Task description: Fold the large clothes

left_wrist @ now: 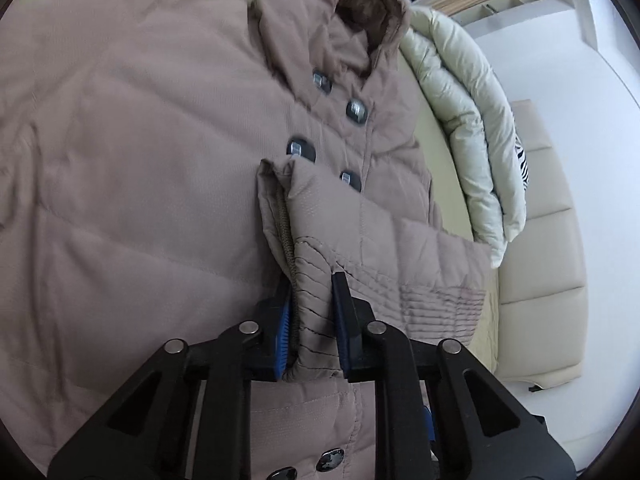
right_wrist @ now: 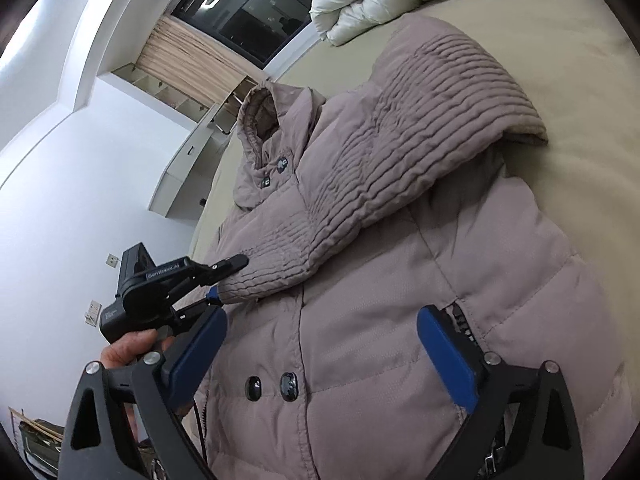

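On the beige bed the taupe puffer coat lies buttoned-side up, its sleeve cuff clenched in the left gripper above the buttons; the slick padding could slip out mid-fold while the right gripper hovers released.

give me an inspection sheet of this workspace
surface: bed, beige sheet
job's things: taupe coat laid flat, buttons up; sleeve folded across its front
clutter: pale quilt bunched beside the coat
grippers: left gripper shut on the cuff; right gripper open above the coat, holding nothing
cables: thin black cord beside the right gripper
surroundings: white wall, dark window, wall sockets
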Demonstrator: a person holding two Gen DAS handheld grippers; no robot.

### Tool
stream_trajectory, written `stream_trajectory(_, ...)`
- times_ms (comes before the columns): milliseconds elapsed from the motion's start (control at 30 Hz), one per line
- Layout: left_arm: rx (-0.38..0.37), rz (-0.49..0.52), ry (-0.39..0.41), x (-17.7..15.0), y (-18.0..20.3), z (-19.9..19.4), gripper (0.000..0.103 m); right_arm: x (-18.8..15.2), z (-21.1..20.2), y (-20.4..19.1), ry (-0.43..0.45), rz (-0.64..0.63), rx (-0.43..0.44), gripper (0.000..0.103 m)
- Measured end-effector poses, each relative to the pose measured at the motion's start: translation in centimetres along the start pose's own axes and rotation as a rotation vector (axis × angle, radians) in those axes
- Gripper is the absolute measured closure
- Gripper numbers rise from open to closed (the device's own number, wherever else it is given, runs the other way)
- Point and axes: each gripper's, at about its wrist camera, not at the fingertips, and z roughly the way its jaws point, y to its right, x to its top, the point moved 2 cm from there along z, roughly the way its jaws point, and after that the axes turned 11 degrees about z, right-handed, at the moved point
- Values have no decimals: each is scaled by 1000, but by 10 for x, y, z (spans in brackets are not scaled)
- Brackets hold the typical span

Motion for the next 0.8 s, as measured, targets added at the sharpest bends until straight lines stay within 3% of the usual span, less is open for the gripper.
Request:
stream_trajectory(200,21,-49,171,39,-30,-74,87,32,-1,12,-6,228,173,4)
stream_trajectory(300,32,-120,229,49,-58,-104,87,51,9,25,-19,409,306,4)
stream_trajectory(400,28,-193,266,54,-83,-121,87,65,28,38,-38,556,368,4)
stream_trajectory(633,47,-221,274,58,-107,-127,87,87,89,32,-103,638,374,2)
stream_trajectory(800,71,-220,267,56,-111,-119,87,118,104,41,2,661,344,3)
